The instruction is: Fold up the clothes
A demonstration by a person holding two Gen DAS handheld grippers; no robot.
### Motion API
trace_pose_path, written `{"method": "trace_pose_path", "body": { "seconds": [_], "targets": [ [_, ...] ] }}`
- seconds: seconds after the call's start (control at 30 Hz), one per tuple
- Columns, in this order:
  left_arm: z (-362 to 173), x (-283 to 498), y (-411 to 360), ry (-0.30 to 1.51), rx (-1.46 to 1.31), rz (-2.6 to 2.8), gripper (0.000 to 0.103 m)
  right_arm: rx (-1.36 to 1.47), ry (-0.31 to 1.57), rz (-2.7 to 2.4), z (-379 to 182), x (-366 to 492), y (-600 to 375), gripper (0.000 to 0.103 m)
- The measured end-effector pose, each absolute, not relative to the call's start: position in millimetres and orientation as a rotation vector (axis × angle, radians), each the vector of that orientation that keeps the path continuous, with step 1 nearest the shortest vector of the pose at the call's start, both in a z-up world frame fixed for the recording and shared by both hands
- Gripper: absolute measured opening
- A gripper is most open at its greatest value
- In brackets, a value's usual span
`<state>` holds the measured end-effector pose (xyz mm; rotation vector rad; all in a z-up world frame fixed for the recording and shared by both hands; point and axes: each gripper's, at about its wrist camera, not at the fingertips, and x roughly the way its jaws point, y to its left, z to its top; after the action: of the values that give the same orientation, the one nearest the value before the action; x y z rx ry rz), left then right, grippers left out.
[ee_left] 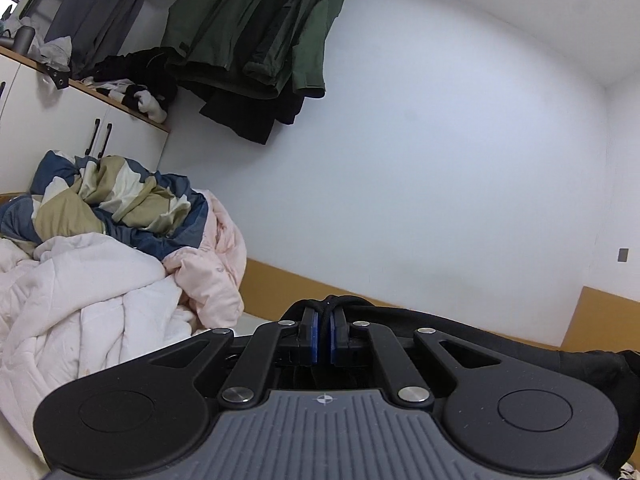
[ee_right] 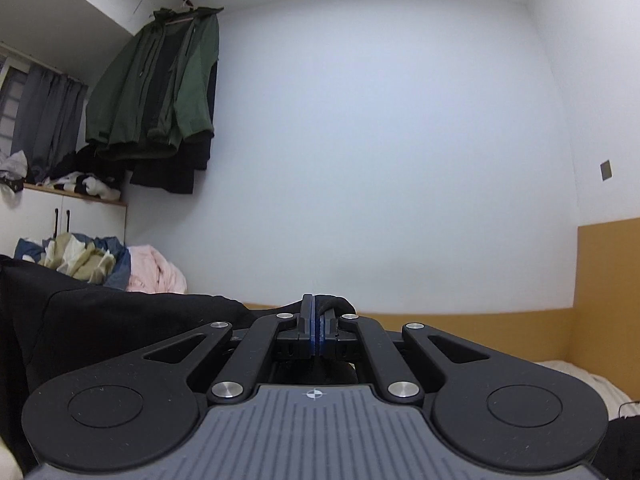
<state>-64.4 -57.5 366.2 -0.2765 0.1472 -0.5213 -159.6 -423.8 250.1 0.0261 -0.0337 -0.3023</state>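
Both grippers, left (ee_left: 324,312) and right (ee_right: 316,306), fingers clenched on black garment (ee_right: 120,320); quilt heap (ee_left: 100,280) beside.

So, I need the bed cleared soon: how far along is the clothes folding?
Nothing looks folded yet. In hand: the left claw and right claw are each shut on an edge of a black garment, held up level between them. Left: folding that garment, with a crumpled heap of bedding lying on the bed and loose clothes on the cabinet top.
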Motion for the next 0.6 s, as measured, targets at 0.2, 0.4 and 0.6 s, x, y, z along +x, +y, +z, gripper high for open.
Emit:
{"method": "trace_pose_path", "body": {
  "seconds": [0.2,0.4,0.6],
  "targets": [
    [347,-58,-61,0.184,-0.233,-0.502,0.006,-0.008,0.022,-0.296,240,-149,-434,0.003],
    [299,-32,-87,0.261,-0.156,-0.5,0.007,0.021,0.115,-0.297,192,-129,-462,0.003],
    [252,10,-111,0.343,-0.098,-0.447,0.007,0.035,0.205,-0.272,151,-110,-494,0.003]
  ]
}}
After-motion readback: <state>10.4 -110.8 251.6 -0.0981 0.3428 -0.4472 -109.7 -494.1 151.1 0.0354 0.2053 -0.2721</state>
